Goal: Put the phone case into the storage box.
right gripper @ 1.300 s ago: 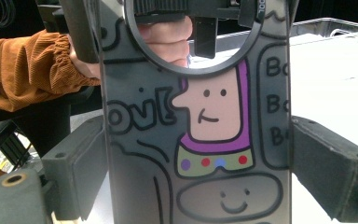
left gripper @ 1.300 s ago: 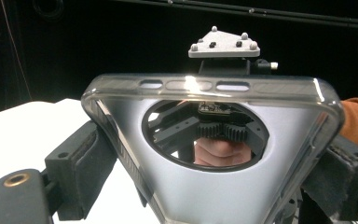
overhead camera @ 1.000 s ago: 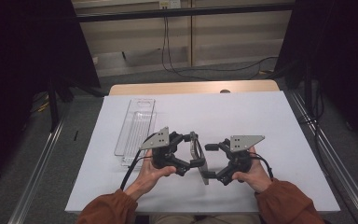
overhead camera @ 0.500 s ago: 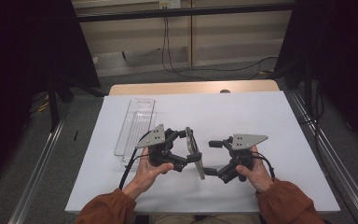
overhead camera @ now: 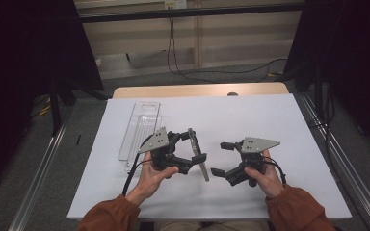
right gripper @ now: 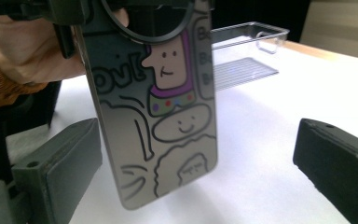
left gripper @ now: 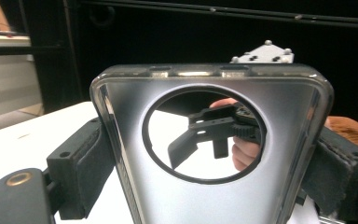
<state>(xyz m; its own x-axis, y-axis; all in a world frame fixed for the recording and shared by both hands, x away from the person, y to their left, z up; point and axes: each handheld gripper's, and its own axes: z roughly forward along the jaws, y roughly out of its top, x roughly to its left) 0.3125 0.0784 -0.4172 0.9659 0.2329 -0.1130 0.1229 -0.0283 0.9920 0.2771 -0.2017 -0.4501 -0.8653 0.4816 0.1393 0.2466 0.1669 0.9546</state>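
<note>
clearly the step in hand is a handover or inspection of a phone case (overhead camera: 199, 155), which the left gripper (overhead camera: 196, 147) clamps by its two long edges, holding it on edge just above the white table (overhead camera: 250, 120) between the two hands. in the left gripper view the case (left gripper: 205, 196) fills the space between the padded jaws, its inner face silvery, with the large round camera cut-out toward the top, and through that hole the right gripper (left gripper: 205, 135) is visible farther off. the right gripper (overhead camera: 220, 158) is released, its jaws spread wide and holding nothing, pointed at the case from the right and a little apart from it. in the right gripper view the printed back of the case (right gripper: 161, 107) hangs between the open jaws, nearer the left one, showing cartoon outline figures with a purple and green collar. i judge that the next move calls for the right gripper to come in around the free lower end of the case and close squarely on its edges before the left lets go; the thin, glossy shell could slip or twist if pinched off-centre. a clear plastic tray (overhead camera: 139, 134) lies flat on the table, beyond the left hand (overhead camera: 149, 180); i cannot make out anything in it.
</note>
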